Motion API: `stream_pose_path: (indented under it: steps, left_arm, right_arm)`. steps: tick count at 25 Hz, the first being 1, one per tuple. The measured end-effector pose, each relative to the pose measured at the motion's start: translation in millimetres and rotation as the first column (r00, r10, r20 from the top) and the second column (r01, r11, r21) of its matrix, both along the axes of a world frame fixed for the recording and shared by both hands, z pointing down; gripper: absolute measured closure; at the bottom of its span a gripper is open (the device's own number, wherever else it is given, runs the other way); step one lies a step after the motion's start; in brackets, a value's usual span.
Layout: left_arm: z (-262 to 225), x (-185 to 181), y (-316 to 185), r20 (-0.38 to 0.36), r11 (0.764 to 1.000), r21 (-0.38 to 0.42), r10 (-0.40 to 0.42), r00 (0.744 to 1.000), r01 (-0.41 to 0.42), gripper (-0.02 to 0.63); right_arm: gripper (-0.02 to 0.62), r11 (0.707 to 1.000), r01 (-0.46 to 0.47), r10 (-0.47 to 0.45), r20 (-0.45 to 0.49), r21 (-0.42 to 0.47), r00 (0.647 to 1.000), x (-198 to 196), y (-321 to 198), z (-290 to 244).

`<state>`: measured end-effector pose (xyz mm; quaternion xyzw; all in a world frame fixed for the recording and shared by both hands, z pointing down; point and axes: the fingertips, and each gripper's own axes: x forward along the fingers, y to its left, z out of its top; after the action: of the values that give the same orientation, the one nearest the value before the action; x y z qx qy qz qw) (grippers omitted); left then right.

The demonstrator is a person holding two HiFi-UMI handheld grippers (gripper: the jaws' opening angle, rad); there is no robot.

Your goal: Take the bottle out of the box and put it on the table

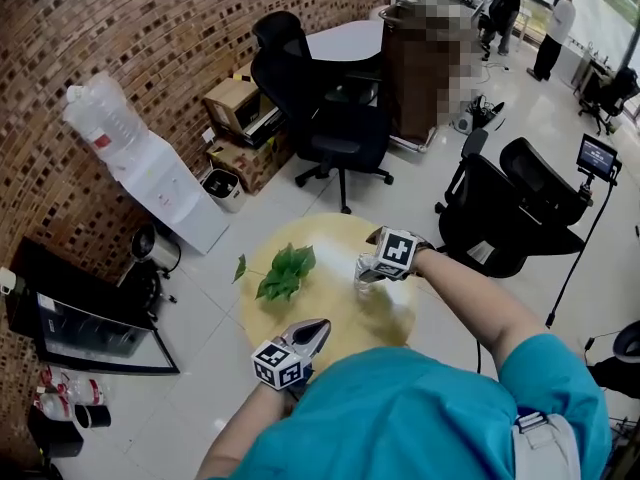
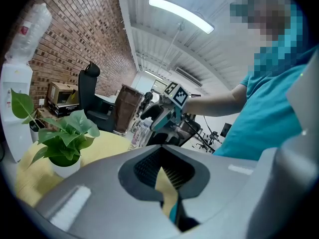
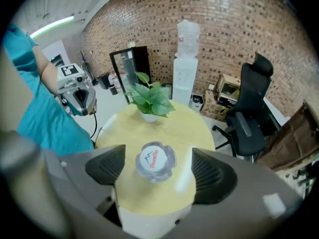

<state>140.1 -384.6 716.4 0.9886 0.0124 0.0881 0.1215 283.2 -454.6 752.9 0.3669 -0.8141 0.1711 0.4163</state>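
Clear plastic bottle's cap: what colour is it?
The bottle cap is white with red print; right gripper view shows it best.

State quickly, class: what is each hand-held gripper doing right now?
Left hand-held gripper: closed, holding nothing.
Right hand-held gripper: open, the bottle standing untouched between its jaws.

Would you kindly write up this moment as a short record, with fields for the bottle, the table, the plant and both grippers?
bottle: upright on the table, cap on, between the right gripper's jaws
right gripper: open, above the bottle, pads clear of it
left gripper: shut, nothing held, at the table's near edge
plant: potted, on the table, apart from the bottle
table: round, yellow top
box: not in view
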Motion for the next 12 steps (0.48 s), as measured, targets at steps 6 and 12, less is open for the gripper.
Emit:
stream_pose_path:
  steps: [6,12]
  left_arm:
    - [2.7,-9.0,-9.0,-0.03,1.0,-0.018,0.022,0.999,-0.022,0.606]
    - [18.9,-17.4,-1.4,-0.03,0.998,-0.06,0.027,0.999,-0.029,0.606]
  right_arm:
    - [0.184,0.979,-0.137,0.081,0.327,0.151,0.941,9.3,22.7,-65.4]
    - [0.263,0.914,-0.262,0.042,0.569,0.311,0.821,17.3,73.0,-112.8]
